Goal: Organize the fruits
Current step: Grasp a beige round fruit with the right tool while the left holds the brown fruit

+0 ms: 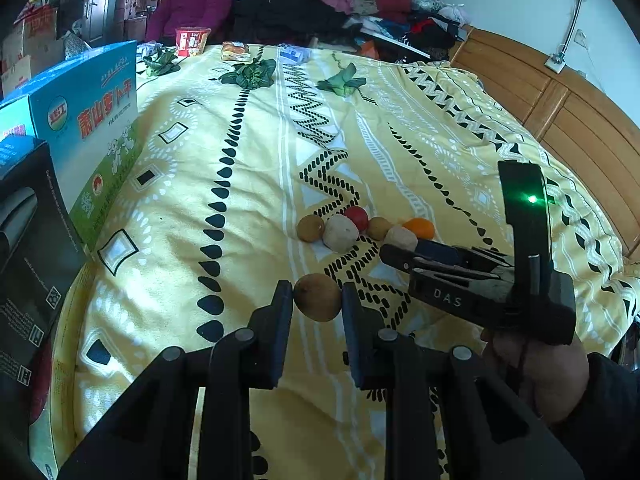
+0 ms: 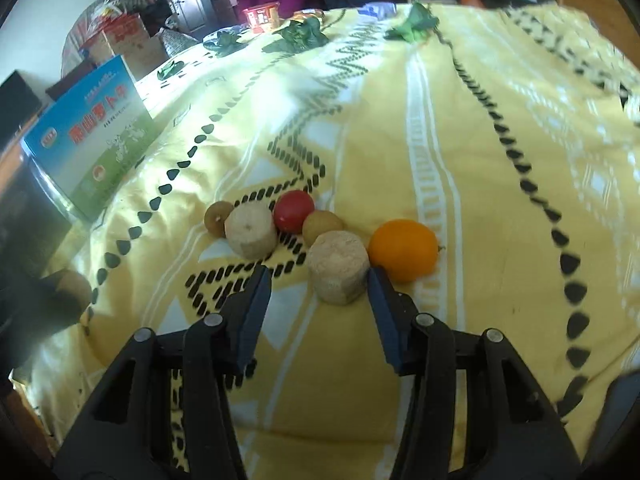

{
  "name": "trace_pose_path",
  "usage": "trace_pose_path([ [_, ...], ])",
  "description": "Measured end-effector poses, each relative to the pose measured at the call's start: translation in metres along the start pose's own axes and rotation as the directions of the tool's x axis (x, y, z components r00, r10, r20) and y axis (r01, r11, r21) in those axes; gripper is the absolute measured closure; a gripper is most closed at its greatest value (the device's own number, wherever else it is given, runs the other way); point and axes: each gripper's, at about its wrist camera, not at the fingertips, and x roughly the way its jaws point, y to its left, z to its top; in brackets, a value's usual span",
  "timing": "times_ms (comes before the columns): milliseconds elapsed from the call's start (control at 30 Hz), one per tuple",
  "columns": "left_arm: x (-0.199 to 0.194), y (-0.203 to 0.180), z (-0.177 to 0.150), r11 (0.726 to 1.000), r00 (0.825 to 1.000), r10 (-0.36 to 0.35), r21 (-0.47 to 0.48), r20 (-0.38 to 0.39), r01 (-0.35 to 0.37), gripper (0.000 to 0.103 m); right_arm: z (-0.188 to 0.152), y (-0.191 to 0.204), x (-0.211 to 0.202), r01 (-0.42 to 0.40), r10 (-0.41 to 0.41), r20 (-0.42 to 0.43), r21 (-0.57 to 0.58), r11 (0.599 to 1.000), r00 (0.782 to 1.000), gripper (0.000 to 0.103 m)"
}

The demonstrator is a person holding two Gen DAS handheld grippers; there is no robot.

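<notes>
Yellow patterned bed [image 1: 240, 200]: we note the left tool [image 1: 317, 300] clamped on 1 brown fruit [image 1: 317, 297]. Right tool [image 2: 318, 280], jaws parted, straddles a beige chunk [image 2: 338, 267] beside the orange [image 2: 403, 250].

Home bedroom. Bed [image 1: 440, 152] with yellow patterned bedspread, wooden headboard [image 1: 560, 108] against a pale wall, big pile of clothes [image 1: 340, 0] at the far end, cardboard boxes [image 1: 28, 48] stacked by a door [image 1: 98, 4], seated person [image 1: 192, 4] in purple coat.
</notes>
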Motion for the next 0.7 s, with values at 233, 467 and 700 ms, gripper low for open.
trace_pose_path([
  [233, -0.019, 0.001, 0.0, 1.0, 0.999, 0.024, -0.01, 0.033, -0.024, 0.078, -0.002, -0.006, -0.011, -0.032, 0.031, 0.014, 0.065, 0.997, 0.999, 0.072],
  [467, -0.015, 0.002, 0.0, 1.0, 0.999, 0.016, -0.013, 0.028, -0.016, 0.078, -0.013, 0.004, -0.009, -0.028, 0.029, -0.01, 0.077, 0.997, 1.0, 0.07],
  [700, -0.01, 0.005, -0.004, 0.999, 0.999, 0.03, -0.025, 0.012, -0.03, 0.078, -0.004, 0.002, 0.003, -0.002, 0.002, -0.006, 0.064, 0.998, 1.0, 0.069],
])
